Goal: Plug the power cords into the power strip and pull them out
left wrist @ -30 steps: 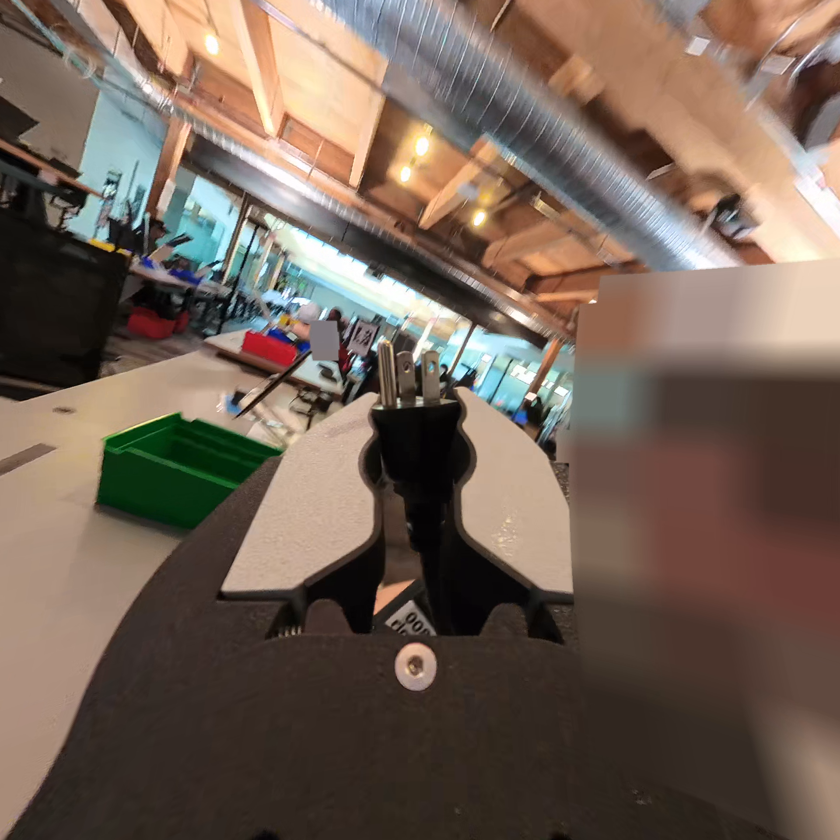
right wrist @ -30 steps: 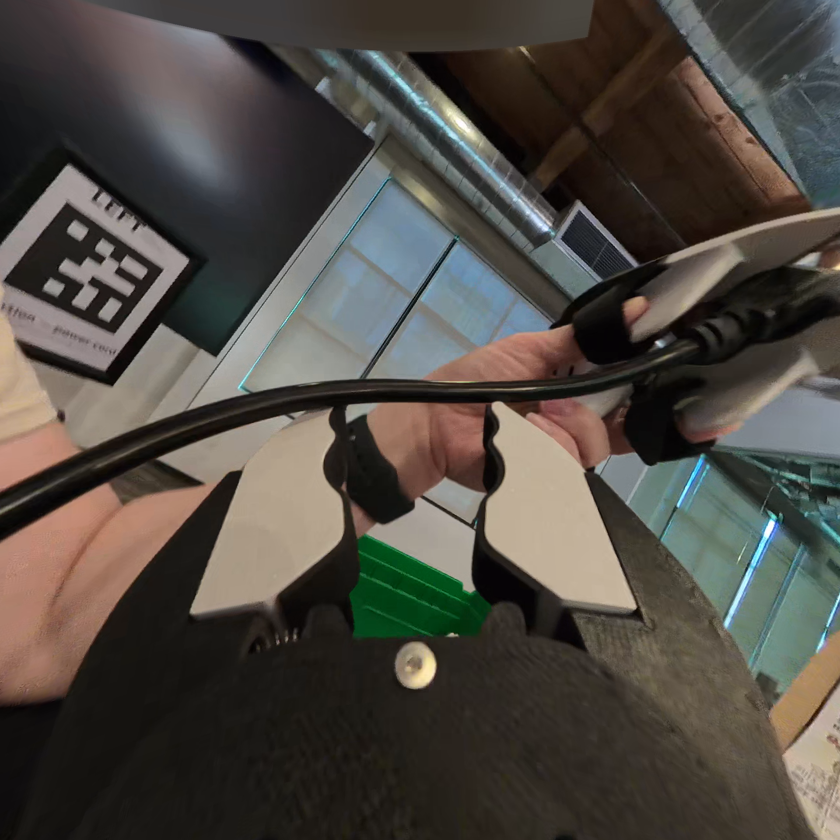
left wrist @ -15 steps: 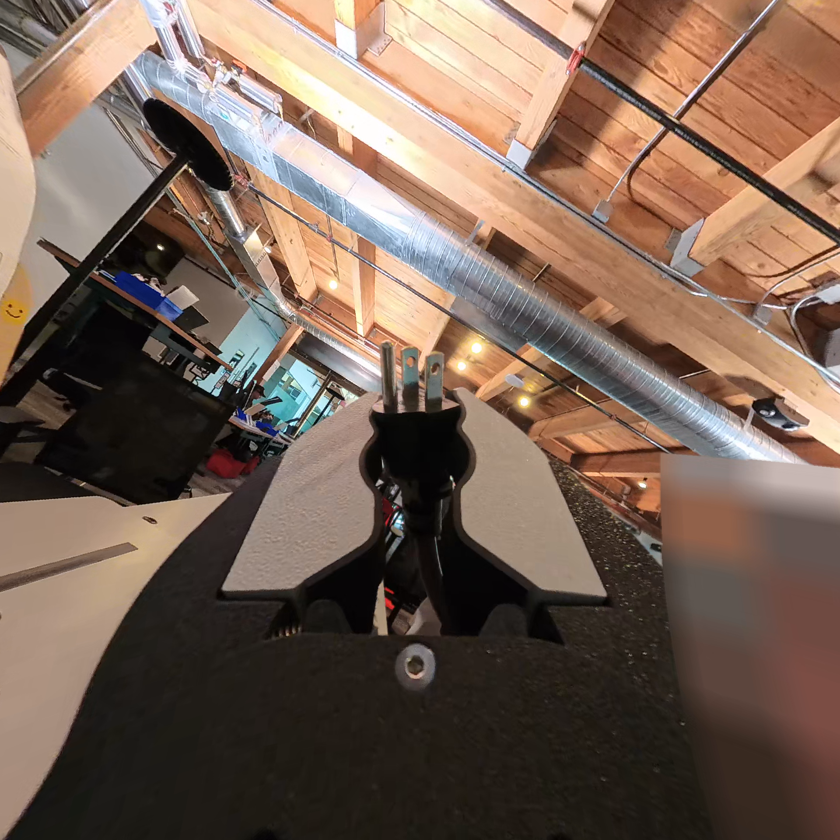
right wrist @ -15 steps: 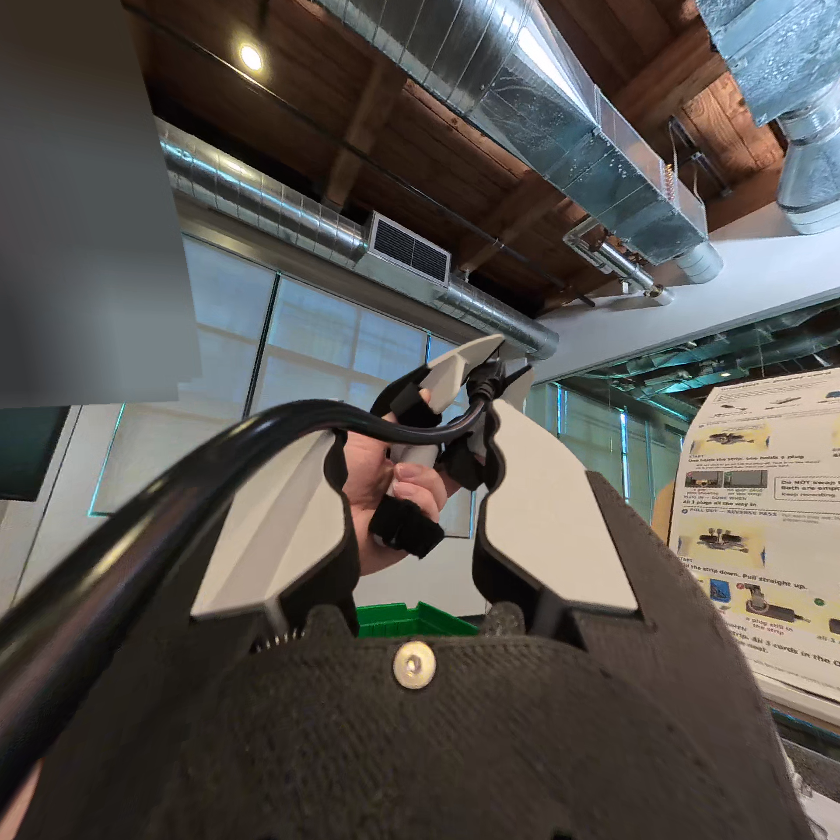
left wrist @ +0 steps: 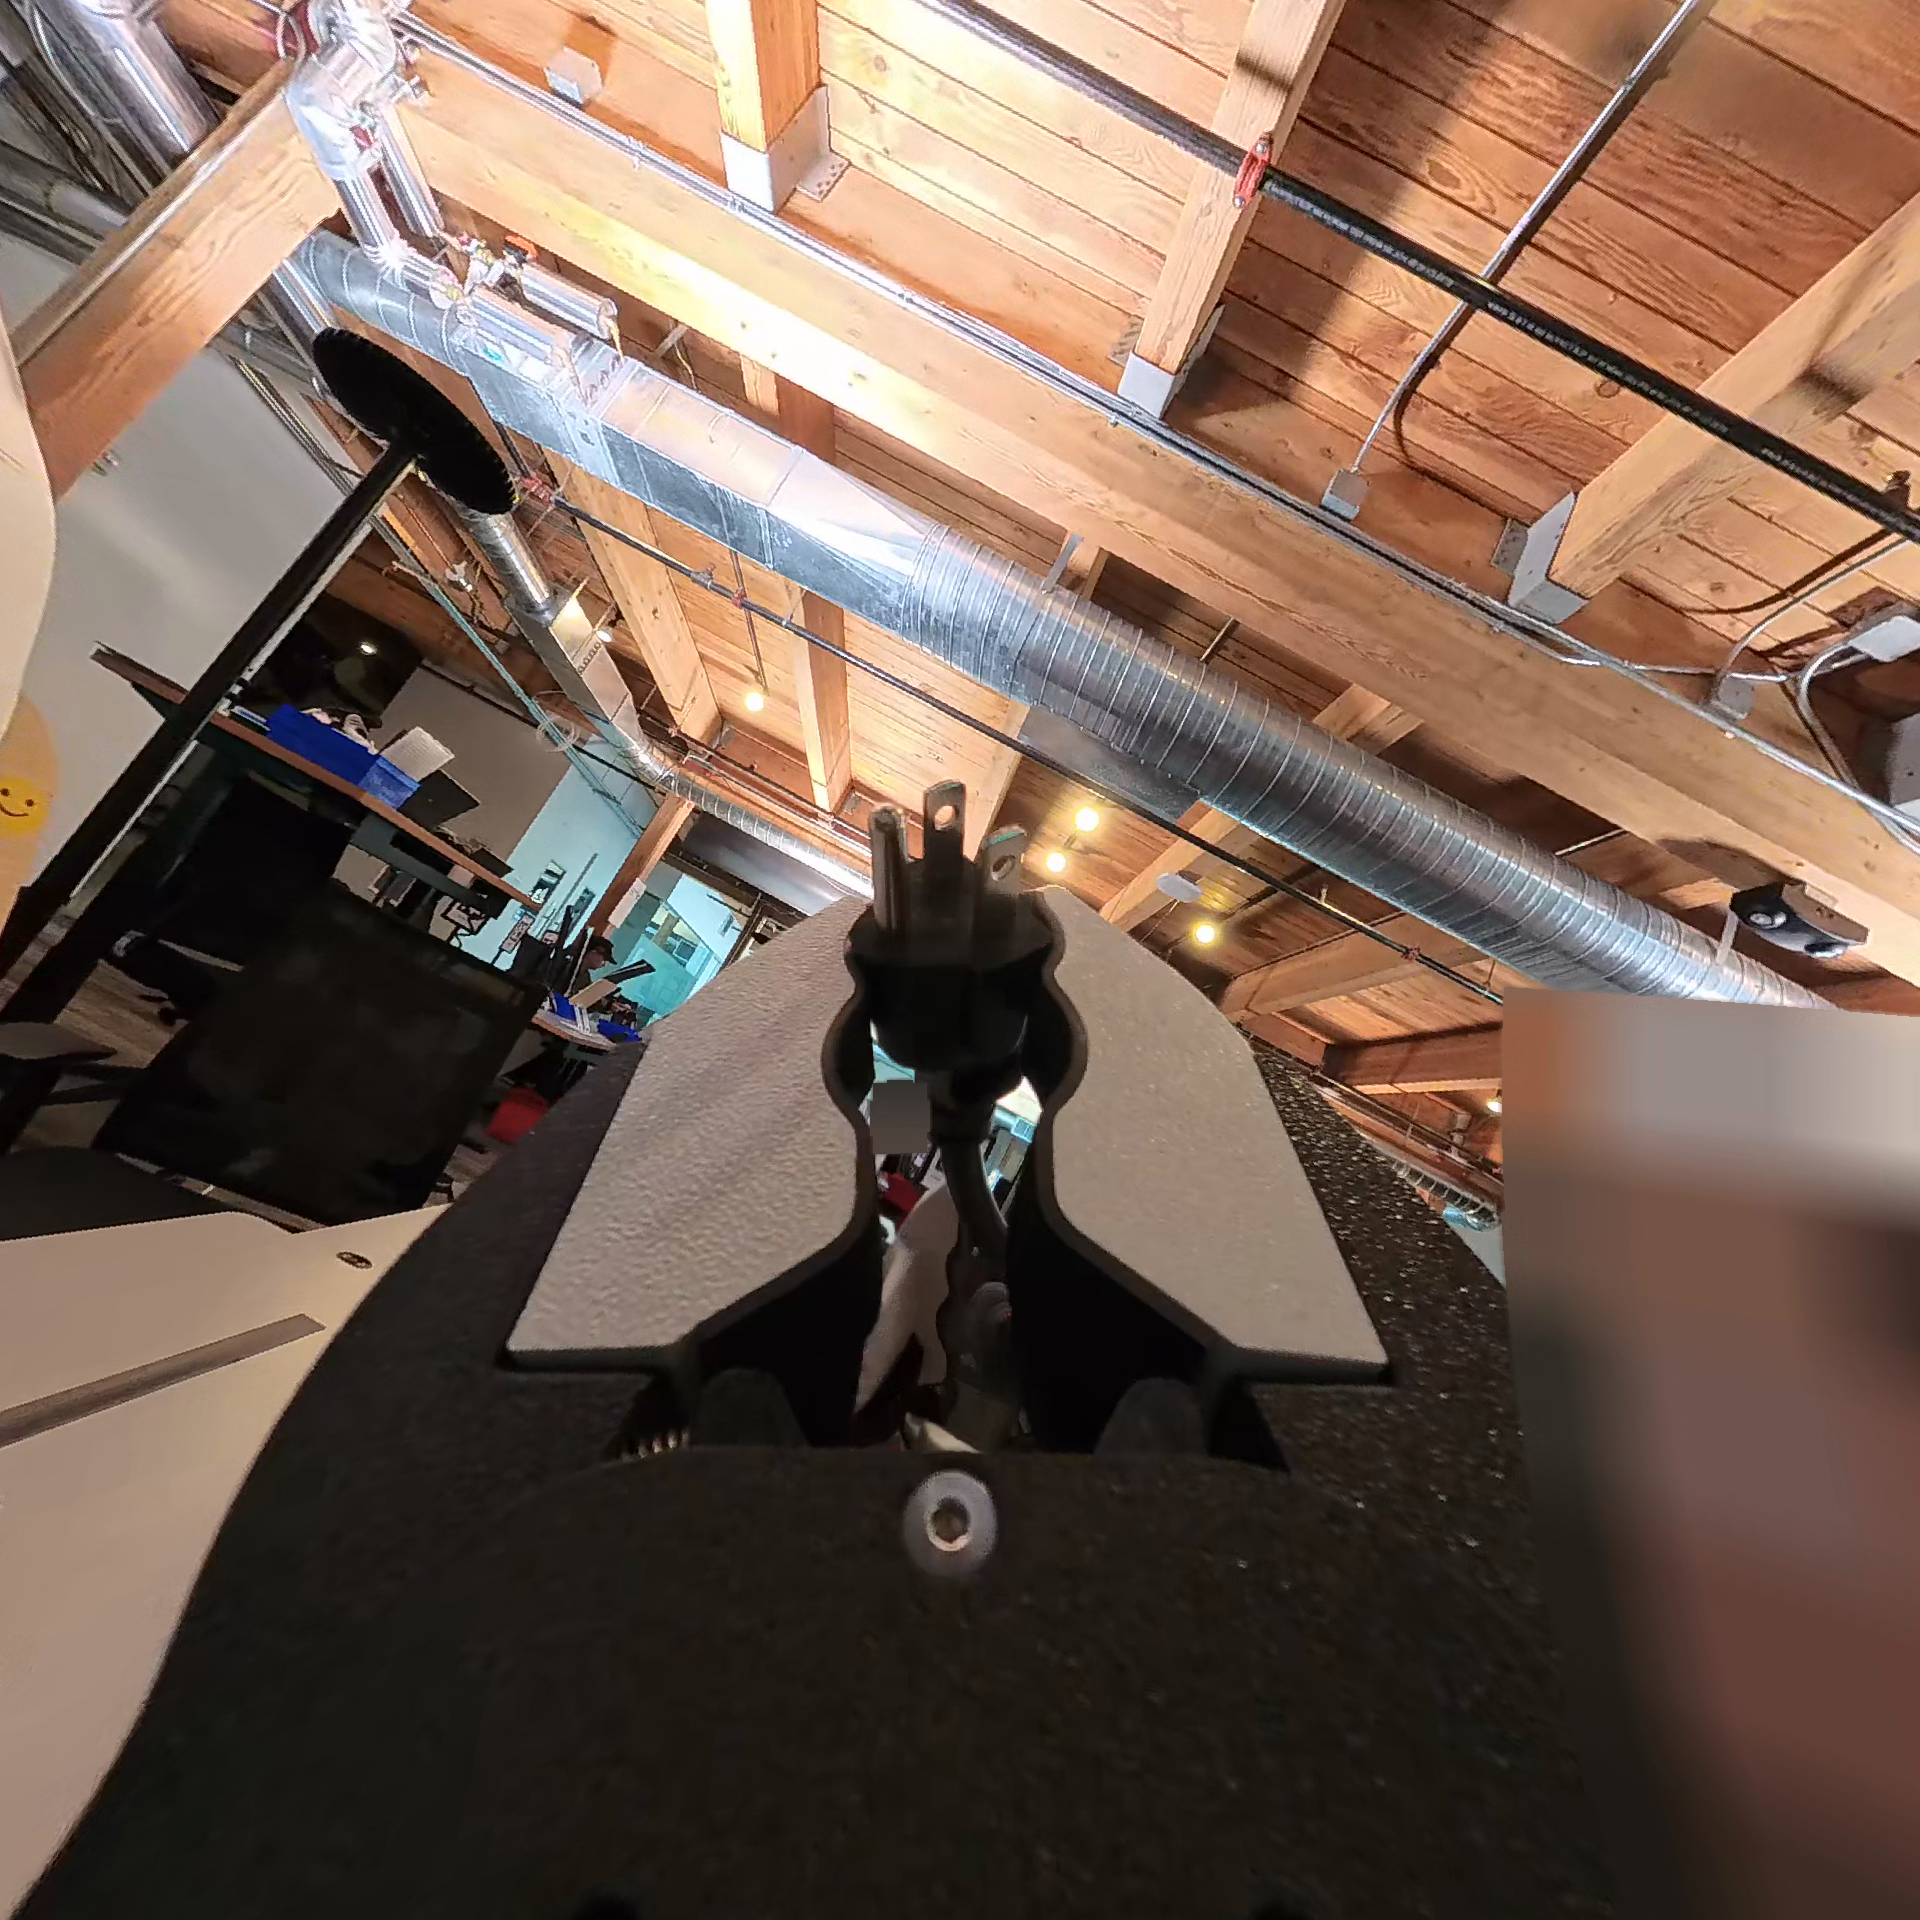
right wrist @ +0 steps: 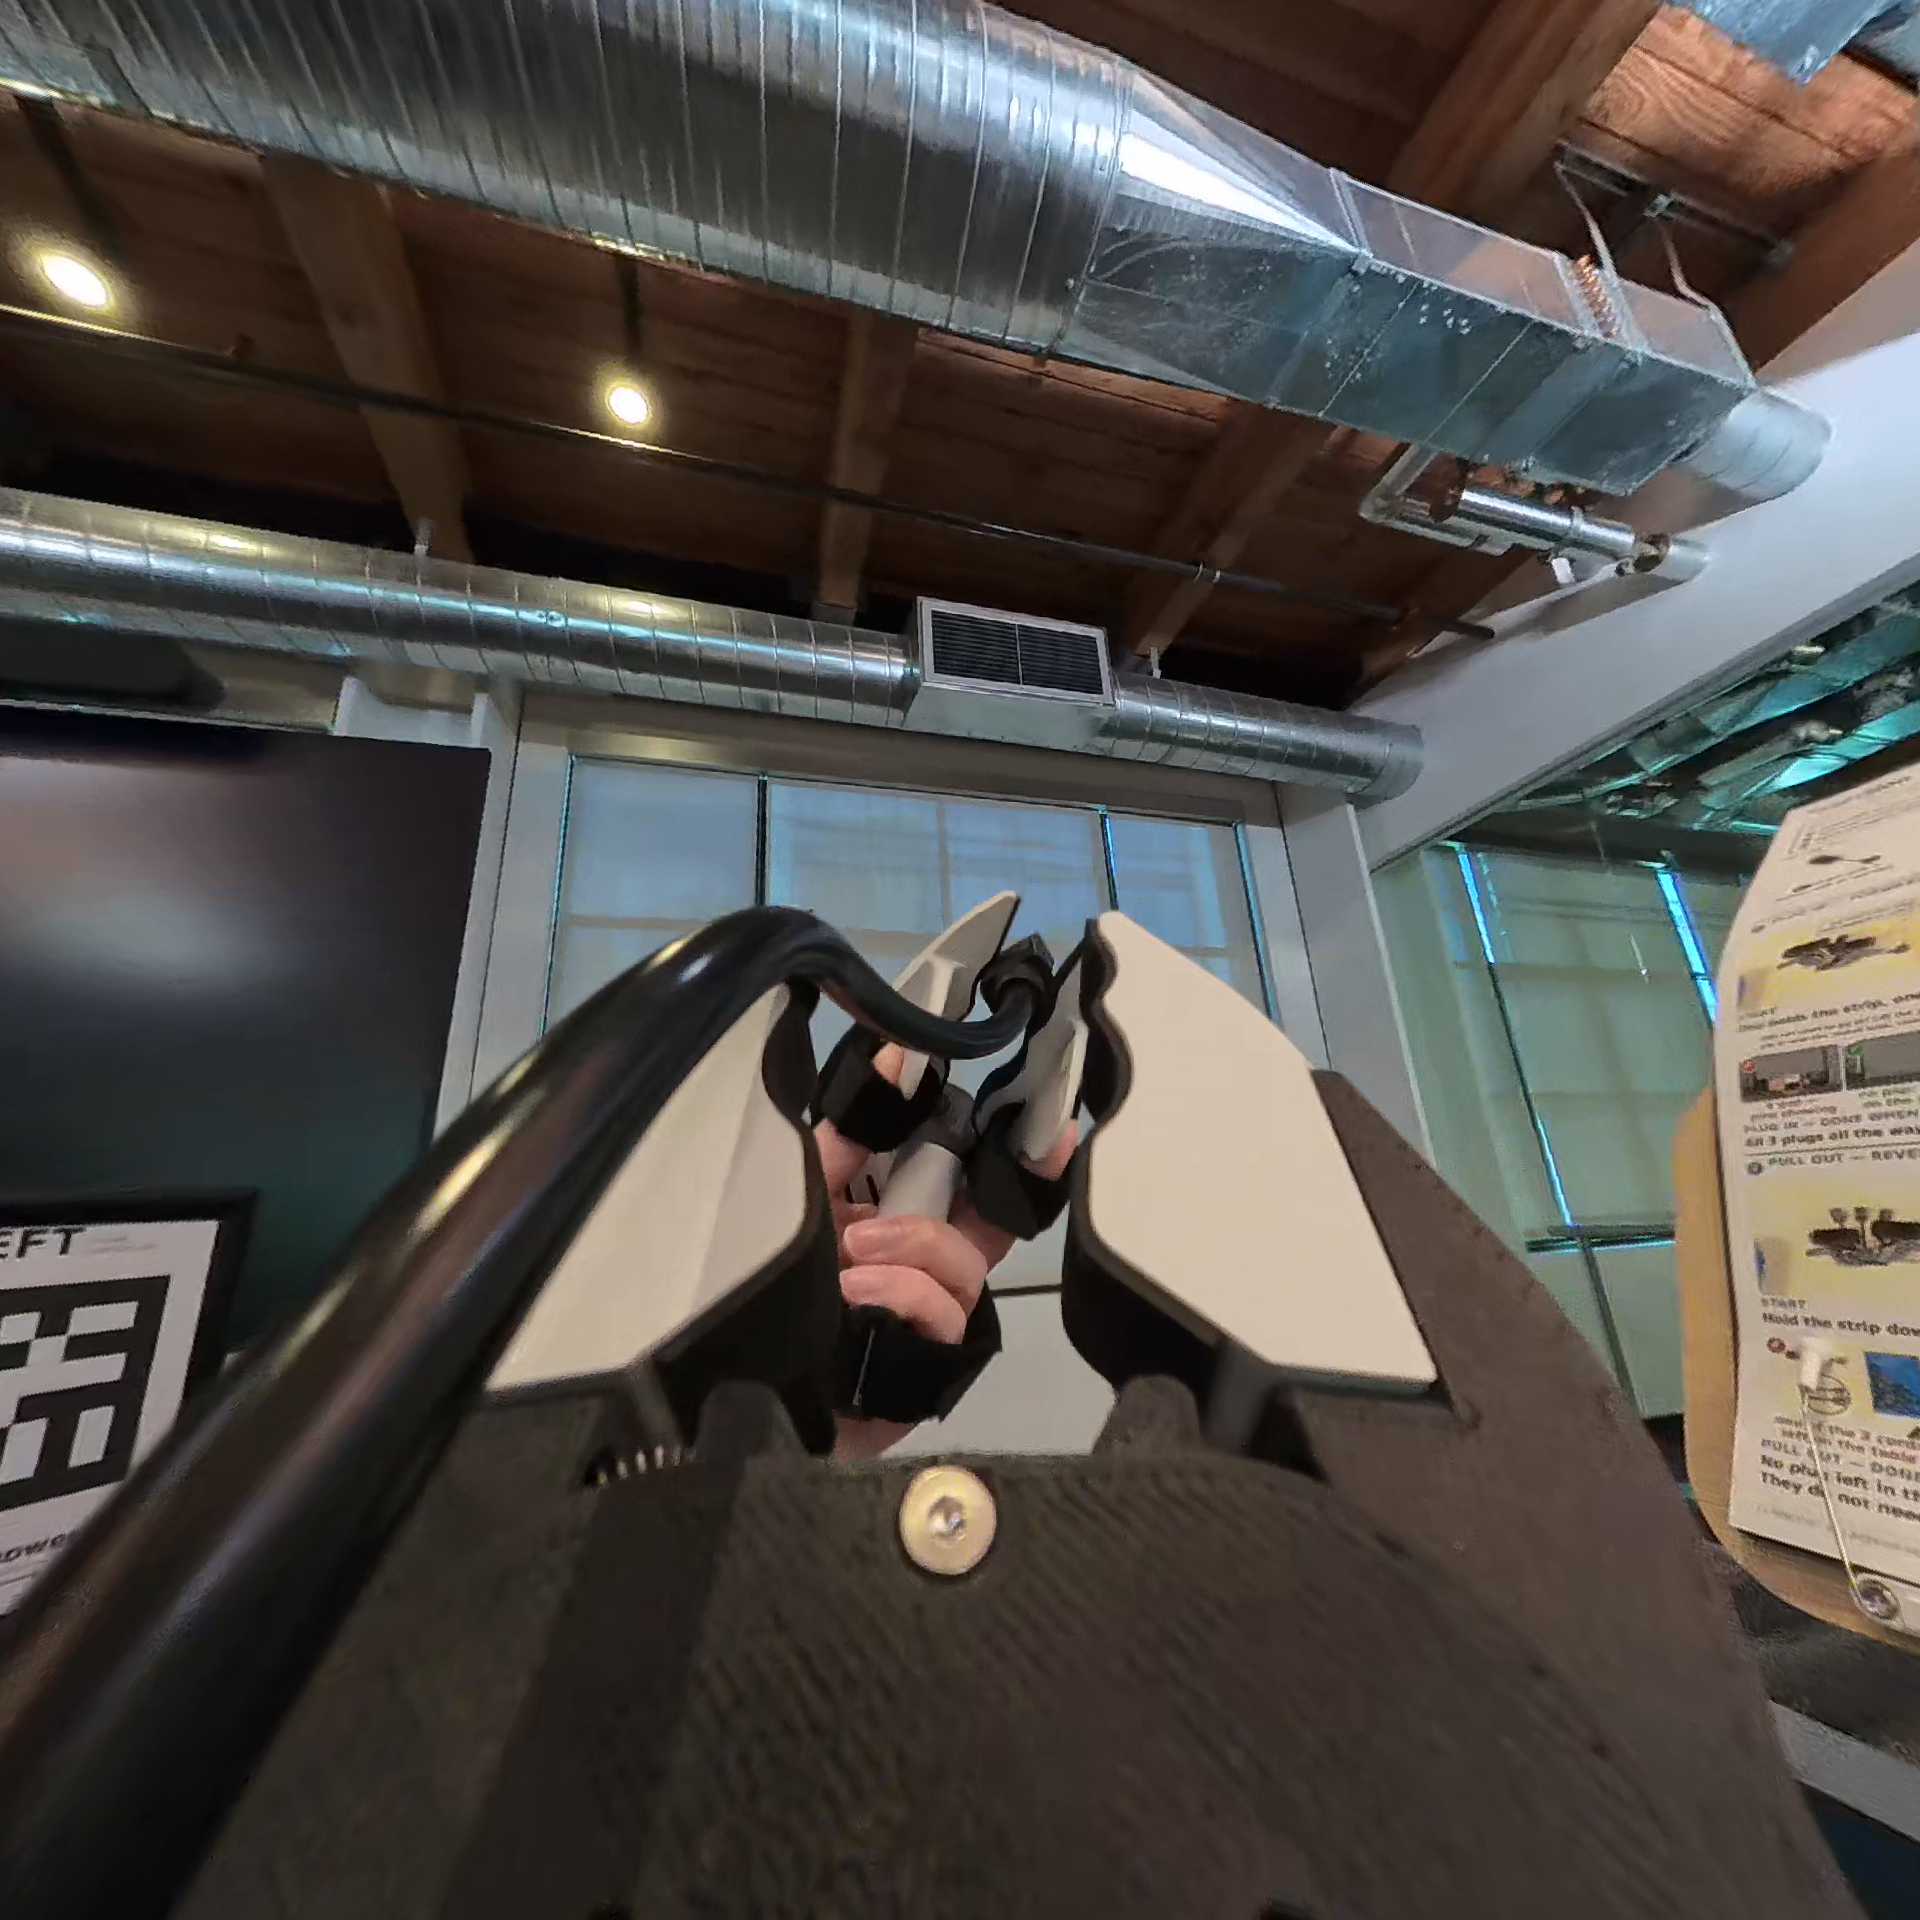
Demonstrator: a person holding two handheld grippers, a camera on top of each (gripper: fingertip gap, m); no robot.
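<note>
**Plug lifted high, prongs up, strip not in view**

In the left wrist view a white table (left wrist: pixel 156 1382) shows at the left edge, low in the picture. In the middle the left gripper (left wrist: pixel 954 997) is clenched on a black plug (left wrist: pixel 951 987). The jaws press the body of the plug from both sides, so its 3 prongs stay free and point up toward the wooden ceiling (left wrist: pixel 1351 260). I think this hold is chosen so that the prongs can later go straight into a socket. The cord (left wrist: pixel 961 1164) leaves the back of the plug and runs down between the fingers.

In the right wrist view the cord (right wrist: pixel 436 1226) comes from the lower left corner, passes over the left finger of the right gripper (right wrist: pixel 940 1049) and bends toward the other gripper, farther off, which grasps the plug end. The right jaws stand apart and pinch nothing; the cord only lies across one finger. Maybe it rests there to keep the slack away from the plug. At the right edge stands an instruction sheet (right wrist: pixel 1829 1195).

The power strip is in neither view, so I judge that the plug is not yet aimed at a socket.
</note>
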